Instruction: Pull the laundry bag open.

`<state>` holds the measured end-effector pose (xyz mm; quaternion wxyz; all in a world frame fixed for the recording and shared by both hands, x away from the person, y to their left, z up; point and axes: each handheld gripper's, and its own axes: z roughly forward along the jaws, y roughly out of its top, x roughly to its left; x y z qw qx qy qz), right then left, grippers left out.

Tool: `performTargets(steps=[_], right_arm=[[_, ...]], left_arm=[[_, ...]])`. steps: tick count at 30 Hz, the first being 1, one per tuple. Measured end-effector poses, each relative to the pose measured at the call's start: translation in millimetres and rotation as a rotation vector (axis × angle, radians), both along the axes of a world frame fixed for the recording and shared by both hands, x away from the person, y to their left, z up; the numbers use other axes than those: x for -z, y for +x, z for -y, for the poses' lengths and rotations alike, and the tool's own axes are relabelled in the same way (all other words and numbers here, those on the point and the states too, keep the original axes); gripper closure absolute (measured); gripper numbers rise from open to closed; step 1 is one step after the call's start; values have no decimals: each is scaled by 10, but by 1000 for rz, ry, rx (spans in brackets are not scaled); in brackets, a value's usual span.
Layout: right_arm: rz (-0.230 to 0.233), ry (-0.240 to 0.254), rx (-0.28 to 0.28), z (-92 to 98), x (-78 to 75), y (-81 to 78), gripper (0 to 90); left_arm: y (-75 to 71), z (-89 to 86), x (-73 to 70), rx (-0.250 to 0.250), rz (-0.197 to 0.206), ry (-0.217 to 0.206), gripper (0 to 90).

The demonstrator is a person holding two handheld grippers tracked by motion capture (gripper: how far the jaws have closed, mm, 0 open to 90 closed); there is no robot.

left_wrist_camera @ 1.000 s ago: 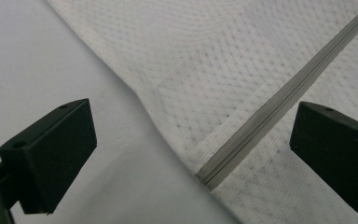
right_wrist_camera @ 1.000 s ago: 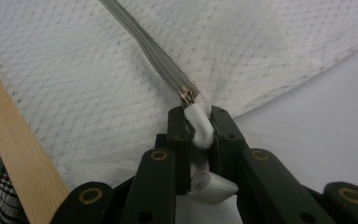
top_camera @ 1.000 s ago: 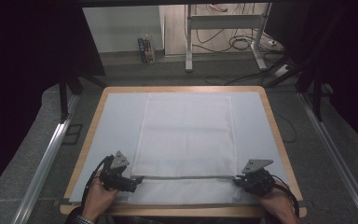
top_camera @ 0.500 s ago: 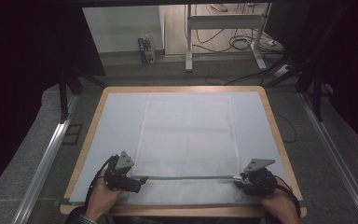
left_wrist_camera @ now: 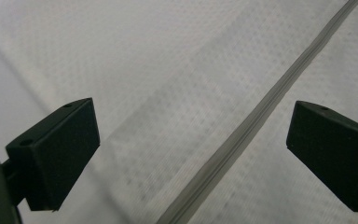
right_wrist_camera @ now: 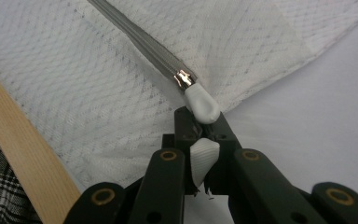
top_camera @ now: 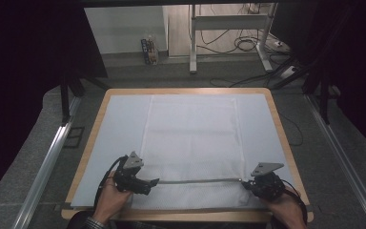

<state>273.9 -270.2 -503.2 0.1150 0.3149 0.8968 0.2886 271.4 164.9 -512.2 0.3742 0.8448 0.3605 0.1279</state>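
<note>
From the high view, a white mesh bag (top_camera: 190, 148) lies flat on the bench (top_camera: 276, 119), both grippers at its near zipper (top_camera: 198, 181). In the left gripper view, the left gripper (left_wrist_camera: 191, 140) gapes wide above the zipper. In the right gripper view, the right gripper (right_wrist_camera: 204, 122) is clenched on the white zipper pull (right_wrist_camera: 201, 105).

A white mesh bag (top_camera: 191, 143) with a fine diamond-net weave lies on a pale blue-white mat (top_camera: 119, 129), which is framed by the light wooden table edge (top_camera: 186, 90). A grey zipper (top_camera: 198, 181) crosses the bag; in the right gripper view it ends at a silver metal slider (right_wrist_camera: 184, 79) with a white pull tab (right_wrist_camera: 202, 106). Both the left gripper (top_camera: 153, 182) and the right gripper (top_camera: 246, 184) are black, each topped by a grey plate. A black-and-white checked sleeve (right_wrist_camera: 2, 186) shows beside the wood.
</note>
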Motion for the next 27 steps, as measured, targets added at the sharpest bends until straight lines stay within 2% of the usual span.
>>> performTargets(steps=[3,4,8,9,11,13,15,16,17,19,20,21,24,25,27], right_arm=[[3,-3,1,-5,-12,4,843],[3,-3,1,-5,-12,4,843],[11,0,-9,-19,-33,-2,843],[11,0,-9,-19,-33,-2,843],[25,6,-8,-27,-50,-9,846],[34,10,-8,-31,-58,-13,846],[39,14,-10,-32,-63,-14,847],[39,14,-10,-32,-63,-14,847],[43,19,-12,-30,-65,-17,847],[48,22,-15,-28,-68,-18,847],[50,26,-18,-26,-69,-16,847],[50,26,-18,-26,-69,-16,847],[52,30,-22,-24,-69,-12,847],[58,33,-30,-20,-73,-13,847],[60,37,-28,-21,-76,-14,847]], left_arm=[[58,166,-28,33,-3,-31,30],[58,166,-28,33,-3,-31,31],[129,380,-39,69,0,-24,45],[129,380,-39,69,0,-24,50],[201,532,-85,98,4,-37,54],[228,588,-101,107,7,-40,53],[310,756,-139,138,10,-49,53],[310,756,-139,138,10,-49,53],[363,863,-154,154,17,-54,53],[391,916,-160,161,17,-56,52],[450,1020,-169,175,16,-70,51],[450,1020,-169,175,16,-70,51],[536,1204,-182,194,10,-94,51],[574,1303,-198,215,13,-86,50],[588,1366,-206,221,16,-92,50]])
